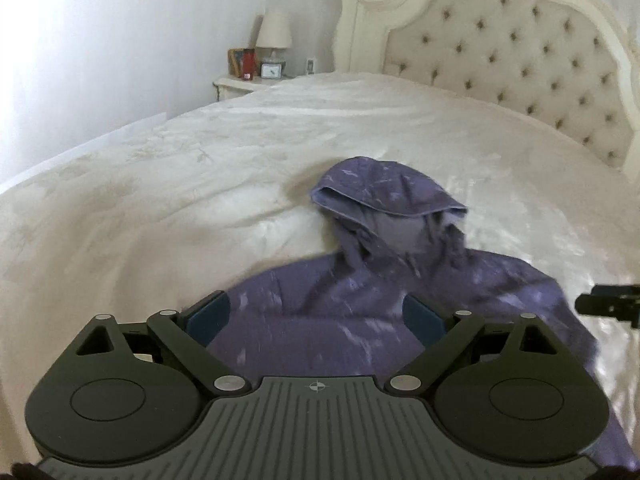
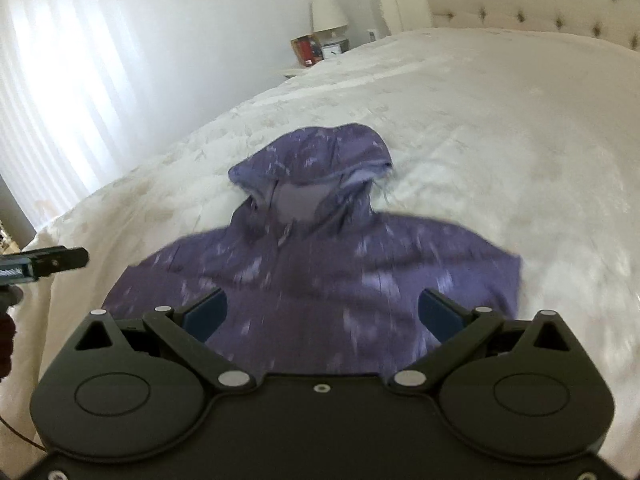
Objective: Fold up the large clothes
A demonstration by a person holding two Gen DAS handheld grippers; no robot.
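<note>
Left tool [image 1: 316, 316] and right tool [image 2: 322, 312] both spread wide, nothing gripped, poised side by side above purple hoodie [image 2: 320, 272]. Hoodie flat on white bed [image 1: 160, 200], front up, hood [image 1: 384, 192] toward headboard [image 1: 520, 60]. Laid out that way, probably, for folding; no fold visible yet.

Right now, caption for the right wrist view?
Open right tool over a purple hoodie on a white bed.
</note>
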